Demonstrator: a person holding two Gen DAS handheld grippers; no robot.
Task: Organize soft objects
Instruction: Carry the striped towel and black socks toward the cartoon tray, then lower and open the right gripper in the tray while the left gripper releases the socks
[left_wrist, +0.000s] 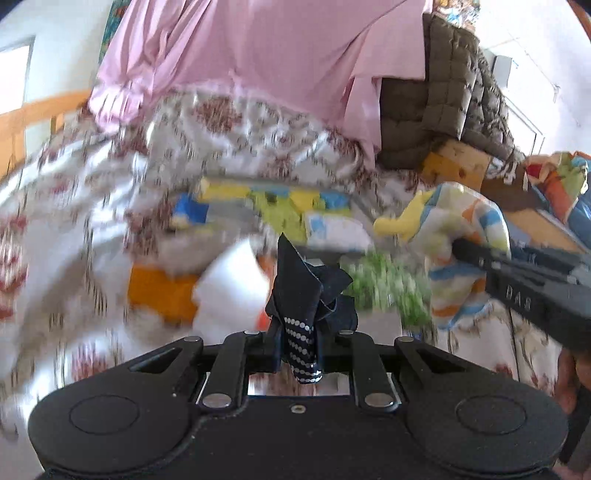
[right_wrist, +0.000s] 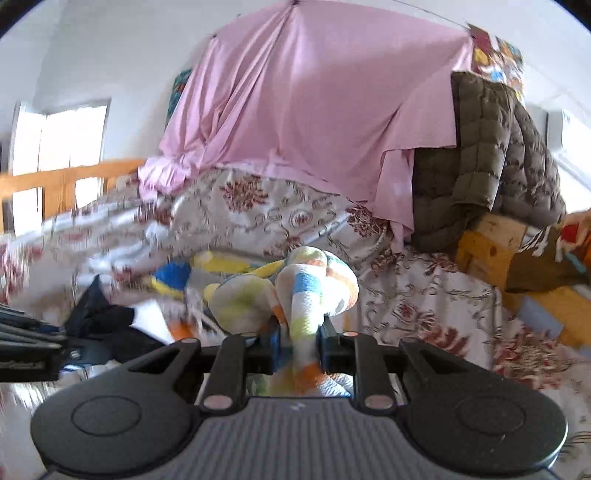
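A: Looking at the left hand-held gripper (left_wrist: 297, 350), what does it have?

B: Its jaws stand narrow, pinched on a dark navy cloth (left_wrist: 308, 291) with rows of pale dots. The cloth bunches up above the fingers, clear of the bed.

A: And the right hand-held gripper (right_wrist: 301, 349)?

B: Also narrow, clamped on a fuzzy pastel striped cloth (right_wrist: 314, 291) in white, blue, orange and yellow-green. It bulges above the jaws and a bit hangs below them.

A: Where are the two relative to each other?

B: Near, side by side. From the left wrist view the right one comes in from the right edge with its striped bundle; from the right wrist view the navy cloth shows at the left.

A: What lies beneath?

B: A bed with a floral bedspread (right_wrist: 424, 295), and more colourful soft pieces (left_wrist: 295, 206) scattered on it, blurred. Behind, a pink sheet (right_wrist: 314, 110) drapes down, with an olive quilted jacket (right_wrist: 491, 155) beside it.
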